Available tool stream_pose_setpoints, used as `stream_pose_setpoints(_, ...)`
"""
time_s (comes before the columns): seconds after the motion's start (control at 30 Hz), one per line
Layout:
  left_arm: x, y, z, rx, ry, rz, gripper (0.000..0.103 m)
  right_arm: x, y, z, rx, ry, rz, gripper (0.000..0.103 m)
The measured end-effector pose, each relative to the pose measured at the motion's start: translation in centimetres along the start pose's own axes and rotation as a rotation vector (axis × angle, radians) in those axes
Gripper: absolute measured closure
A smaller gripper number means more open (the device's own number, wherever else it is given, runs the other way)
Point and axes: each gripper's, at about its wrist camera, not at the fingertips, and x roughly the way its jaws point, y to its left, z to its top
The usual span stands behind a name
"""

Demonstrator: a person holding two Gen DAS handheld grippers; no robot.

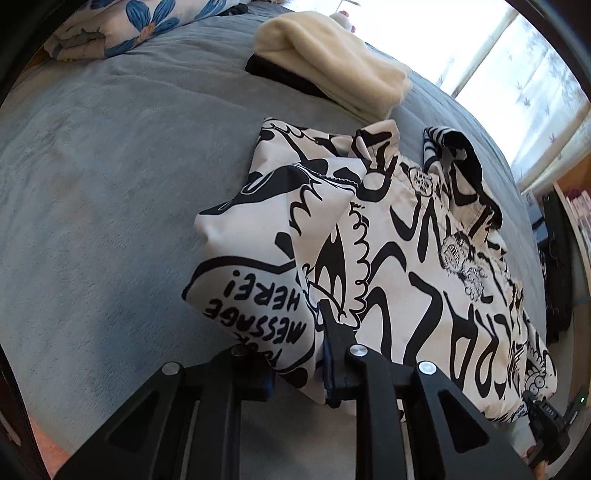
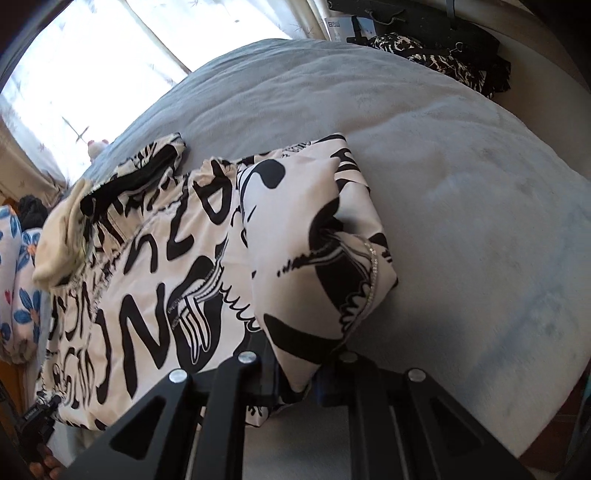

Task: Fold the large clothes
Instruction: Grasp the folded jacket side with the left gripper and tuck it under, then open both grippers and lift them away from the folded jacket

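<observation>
A large white jacket with black cartoon print (image 1: 413, 258) lies on a grey-blue bed (image 1: 110, 184). Both its side panels are folded in over the body. My left gripper (image 1: 299, 354) is shut on the jacket's near hem at the left folded edge. In the right wrist view my right gripper (image 2: 295, 373) is shut on the jacket (image 2: 177, 280) at its right folded edge near the hem. The other gripper shows small at each view's lower corner.
A cream and black folded garment (image 1: 332, 62) lies further up the bed. A blue-flowered quilt (image 1: 122, 26) sits at the far left. A bright window (image 1: 517, 74) is behind. Dark clothes (image 2: 443, 59) lie beyond the bed's far side.
</observation>
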Motion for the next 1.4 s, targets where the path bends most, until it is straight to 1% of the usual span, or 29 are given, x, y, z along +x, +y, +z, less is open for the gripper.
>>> stream_pose_setpoints(0.07, 0.8, -0.4, 0.9, 0.004, 0.011, 0.003, 0.085, 0.3, -0.1, -0.3, -0.008, 0.015, -0.006, 0.086)
stream_pose_setpoints(0.1, 1.2, -0.7, 1.1, 0.017, 0.017, 0.014, 0.084, 0.4, -0.1, -0.2, -0.017, 0.022, -0.024, 0.079)
stream_pose_setpoints(0.17, 1.5, -1.2, 1.3, 0.055, 0.026, 0.036, 0.08, 0.4, 0.3, -0.2, -0.048, 0.047, -0.063, 0.075)
stream_pose_setpoints(0.23, 1.4, -1.6, 1.3, 0.092, 0.031, 0.075, 0.073, 0.2, 0.7, -0.2, -0.098, 0.065, -0.091, 0.074)
stream_pose_setpoints(0.3, 1.3, -1.9, 1.4, 0.108, 0.04, 0.098, 0.07, -0.4, 1.0, -0.6, -0.128, 0.066, -0.108, 0.072)
stream_pose_setpoints(0.47, 0.2, -2.3, 1.4, 0.135, 0.076, 0.147, 0.067, -2.4, 1.0, -1.2, -0.146, 0.081, -0.146, 0.072)
stream_pose_setpoints(0.53, -0.9, -2.1, 1.4, 0.149, 0.081, 0.159, 0.067, -3.7, 1.5, -1.4, -0.178, 0.054, -0.198, 0.072)
stream_pose_setpoints(0.6, -2.4, -2.4, 1.4, 0.166, 0.065, 0.156, 0.066, -5.1, 1.8, -1.3, -0.207, 0.023, -0.229, 0.072)
stream_pose_setpoints(0.7, -4.8, -2.8, 1.7, 0.182, 0.023, 0.147, 0.056, -7.2, 2.7, -0.7, -0.245, -0.02, -0.197, 0.072)
stream_pose_setpoints(0.73, -5.5, -3.4, 2.1, 0.194, 0.004, 0.135, 0.055, -7.5, 3.1, -0.4, -0.253, -0.029, -0.186, 0.072)
stream_pose_setpoints(0.77, -5.9, -4.2, 2.8, 0.209, -0.011, 0.119, 0.055, -7.8, 3.7, 0.0, -0.262, -0.04, -0.174, 0.072)
stream_pose_setpoints(0.83, -6.7, -6.0, 3.7, 0.256, -0.041, 0.082, 0.05, -7.8, 5.3, 0.9, -0.286, -0.056, -0.144, 0.071)
stream_pose_setpoints(0.9, -6.6, -8.3, 4.9, 0.291, -0.066, 0.055, 0.047, -7.2, 7.0, 2.0, -0.31, -0.065, -0.119, 0.071)
stream_pose_setpoints(0.93, -6.4, -10.3, 5.9, 0.317, -0.078, 0.022, 0.045, -6.9, 7.7, 2.5, -0.317, -0.066, -0.11, 0.071)
stream_pose_setpoints(1.0, -5.7, -12.8, 7.3, 0.347, -0.088, -0.022, 0.045, -5.9, 9.7, 3.9, -0.34, -0.068, -0.07, 0.071)
stream_pose_setpoints(1.07, -4.1, -16.0, 9.3, 0.388, -0.108, -0.063, 0.044, -4.6, 11.7, 5.6, -0.362, -0.072, -0.044, 0.071)
stream_pose_setpoints(1.2, 0.5, -21.2, 13.2, 0.427, -0.116, -0.103, 0.044, -1.3, 15.1, 9.3, -0.383, -0.052, -0.009, 0.071)
stream_pose_setpoints(1.27, 2.9, -22.9, 14.8, 0.445, -0.109, -0.132, 0.044, 1.0, 16.7, 11.6, -0.386, -0.036, 0.014, 0.071)
stream_pose_setpoints(1.33, 5.9, -24.7, 16.6, 0.453, -0.098, -0.143, 0.044, 3.4, 18.2, 13.5, -0.393, -0.012, 0.024, 0.071)
stream_pose_setpoints(1.4, 8.2, -25.7, 17.7, 0.449, -0.092, -0.137, 0.044, 6.3, 19.6, 15.6, -0.391, 0.011, 0.033, 0.071)
